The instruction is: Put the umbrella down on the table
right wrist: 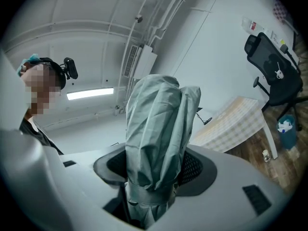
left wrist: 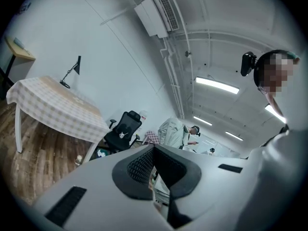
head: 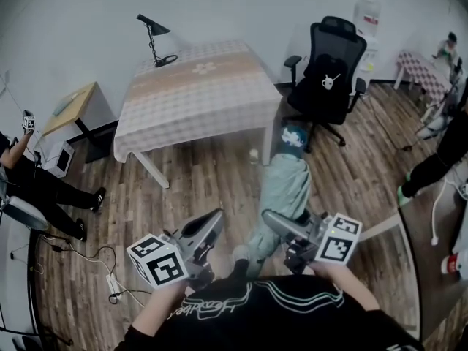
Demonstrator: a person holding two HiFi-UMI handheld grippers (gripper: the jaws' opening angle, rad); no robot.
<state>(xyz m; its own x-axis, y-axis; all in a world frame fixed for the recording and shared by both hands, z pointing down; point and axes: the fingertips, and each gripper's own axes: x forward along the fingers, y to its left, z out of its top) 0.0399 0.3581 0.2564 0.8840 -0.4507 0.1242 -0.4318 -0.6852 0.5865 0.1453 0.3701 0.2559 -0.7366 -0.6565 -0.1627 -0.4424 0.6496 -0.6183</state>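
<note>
A folded pale green umbrella [head: 281, 189] hangs above the wooden floor and points away from me toward the table [head: 197, 93], which wears a checked cloth. My right gripper [head: 269, 221] is shut on the umbrella near its handle end. In the right gripper view the bunched fabric [right wrist: 156, 129] fills the space between the dark pads [right wrist: 197, 170] of the right gripper [right wrist: 154, 170]. My left gripper [head: 216, 218] stays left of the umbrella, apart from it, with its jaws together and nothing held. In the left gripper view, the umbrella [left wrist: 172, 131] shows beyond the left gripper [left wrist: 154, 150].
A black desk lamp [head: 155, 39] stands on the table's far left corner. A black office chair [head: 329, 72] and a blue bin [head: 294, 139] are right of the table. A small bottle [head: 254, 156] stands by a table leg. A person [head: 44, 185] sits at left beside a small wooden desk [head: 73, 108].
</note>
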